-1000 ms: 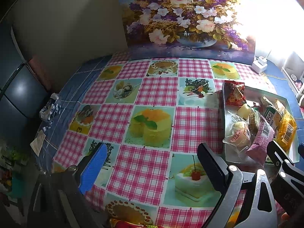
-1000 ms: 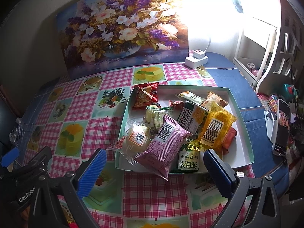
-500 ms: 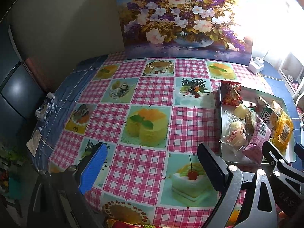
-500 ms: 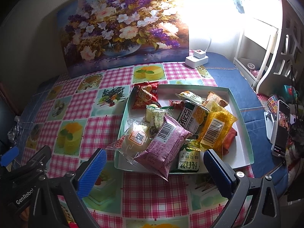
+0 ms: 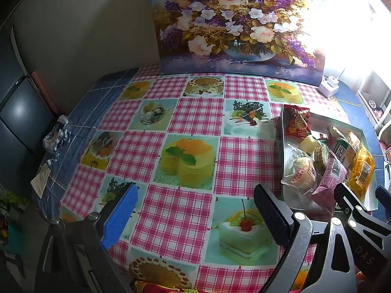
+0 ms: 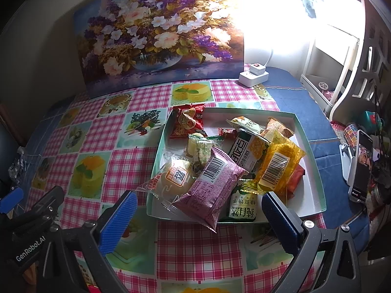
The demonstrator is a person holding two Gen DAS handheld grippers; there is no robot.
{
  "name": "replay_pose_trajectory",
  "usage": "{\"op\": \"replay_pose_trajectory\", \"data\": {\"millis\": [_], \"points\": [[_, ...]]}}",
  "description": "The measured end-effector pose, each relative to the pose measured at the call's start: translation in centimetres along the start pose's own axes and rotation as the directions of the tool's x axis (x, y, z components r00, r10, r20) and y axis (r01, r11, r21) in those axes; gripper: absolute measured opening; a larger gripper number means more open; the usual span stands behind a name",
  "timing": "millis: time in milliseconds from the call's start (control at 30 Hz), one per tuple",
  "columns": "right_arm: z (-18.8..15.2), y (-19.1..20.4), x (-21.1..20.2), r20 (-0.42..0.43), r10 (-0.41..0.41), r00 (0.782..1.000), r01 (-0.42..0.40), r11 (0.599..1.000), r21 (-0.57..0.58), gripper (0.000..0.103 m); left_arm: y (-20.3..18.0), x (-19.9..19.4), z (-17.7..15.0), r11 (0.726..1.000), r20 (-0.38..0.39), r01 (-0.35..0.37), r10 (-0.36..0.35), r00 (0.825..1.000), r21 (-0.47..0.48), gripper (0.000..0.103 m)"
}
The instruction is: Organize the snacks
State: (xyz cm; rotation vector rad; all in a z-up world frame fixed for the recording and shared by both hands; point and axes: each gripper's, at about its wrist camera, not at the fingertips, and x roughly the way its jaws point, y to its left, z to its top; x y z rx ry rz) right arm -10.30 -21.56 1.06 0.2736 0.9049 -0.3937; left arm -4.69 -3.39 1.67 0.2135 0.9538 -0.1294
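Pink gingham oilcloth with cake pictures covers the desk [image 5: 193, 124], and over the last second very little on it has moved. The left view has slid slightly, so the tray [image 5: 283, 131] sits a touch further toward 3 o'clock than it did; the right view is almost unchanged. No packet has shifted, which I read as the sorting not yet begun, with both tools only lining up.

Left tongs [image 5: 195, 219] are released, blue pads wide apart, nothing between them, hanging above bare cloth with the tray off at 3 o'clock. Right tongs [image 6: 199, 222] are equally spread and empty, hovering just short of the tray's near edge, which lies at 12 o'clock from them.

Snacks lie heaped in the white, green-rimmed tray [image 6: 315, 171], crowded toward its near-left part. A pink packet [image 6: 211, 188] with a barcode overhangs the near rim at 6 o'clock. Just beside it at 9 o'clock rests a clear-wrapped bun [image 6: 171, 178], also poking over the rim. A green packet [image 6: 243, 206] is tucked under the pink one's right side. At 3 o'clock sits a yellow packet [image 6: 278, 166] with a barcode; a red packet [image 6: 187, 122] leans on the far-left corner at 11 o'clock. All are soft film wrappers, likely to crinkle and slip when pinched.
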Motion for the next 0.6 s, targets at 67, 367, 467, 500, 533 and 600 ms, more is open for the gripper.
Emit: {"op": "replay_pose_trajectory", "data": {"millis": [67,367,467,500,533,600], "points": [[0.0,0.0,-0.02,0.0,0.0,1.0,0.0,1.0,0.0,0.103,0.0,0.02,0.0,1.0,-0.001,0.0,0.0,1.0,0.001,0.096],[0.01,0.01,-0.02,0.0,0.0,1.0,0.0,1.0,0.0,0.103,0.15,-0.05,0.01,1.0,0.002,0.002,-0.002,1.0,0.001,0.096],[0.0,0.04,-0.02,0.0,-0.001,1.0,0.001,1.0,0.0,0.103,0.14,-0.17,-0.1,1.0,0.011,0.001,-0.001,1.0,-0.008,0.096],[0.0,0.04,-0.02,0.0,-0.001,1.0,0.001,1.0,0.0,0.103,0.14,-0.21,-0.12,1.0,0.013,0.001,-0.001,1.0,-0.01,0.096],[0.0,0.04,-0.03,0.0,-0.001,1.0,0.001,1.0,0.0,0.103,0.11,-0.19,-0.11,1.0,0.013,0.002,-0.002,1.0,-0.012,0.096],[0.0,0.06,-0.03,0.0,-0.001,1.0,0.001,1.0,0.0,0.103,0.01,-0.09,-0.1,1.0,0.007,0.009,-0.009,1.0,-0.011,0.096]]}}
